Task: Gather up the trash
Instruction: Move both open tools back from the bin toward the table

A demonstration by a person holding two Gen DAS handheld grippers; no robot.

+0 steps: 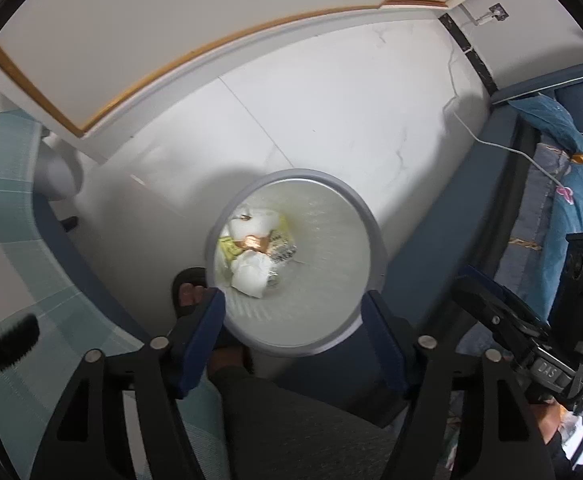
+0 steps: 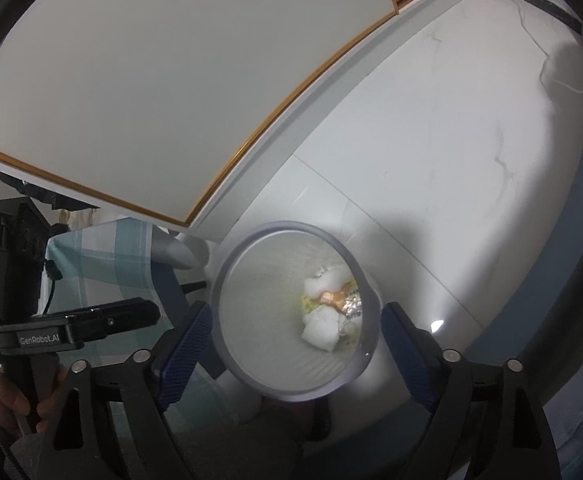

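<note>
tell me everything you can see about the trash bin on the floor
The trash bin is round, with a smooth grey rim and pale ribbed inner walls, plastic by the look of it. It stands upright and open, with no lid, on the white tiled floor. At its bottom lies a small heap of trash: crumpled white tissue, a yellow wrapper, a copper-coloured piece and some silvery foil. Nothing grips the bin.

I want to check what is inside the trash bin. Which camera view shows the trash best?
The left wrist view: the trash is sharper there, inside the trash bin. The right wrist view shows the same pile, hazier.
</note>
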